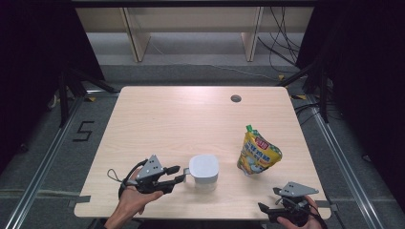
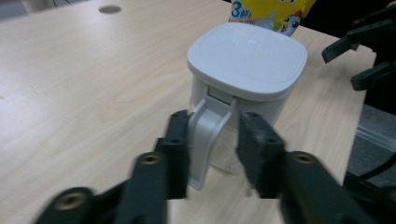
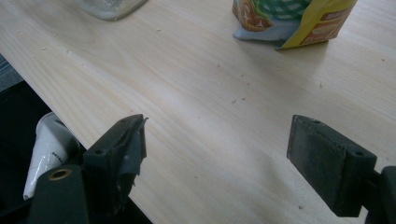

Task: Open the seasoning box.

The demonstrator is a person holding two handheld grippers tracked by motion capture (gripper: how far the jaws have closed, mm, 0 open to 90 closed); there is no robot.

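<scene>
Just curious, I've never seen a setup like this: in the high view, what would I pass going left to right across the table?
Left gripper → white lidded container → yellow spouted pouch → right gripper.

Wooden table (image 1: 167,119): white-lidded jug (image 1: 204,171), yellow pouch (image 1: 258,153).

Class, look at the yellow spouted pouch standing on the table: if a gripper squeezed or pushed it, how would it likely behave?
The yellow pouch looks like soft, bulging film, so it would probably dent and give under the jaws rather than stay stiff. It stands leaning, narrow at its green spout, so a sideways push would likely topple it. Its glossy surface may be slippery.
</scene>
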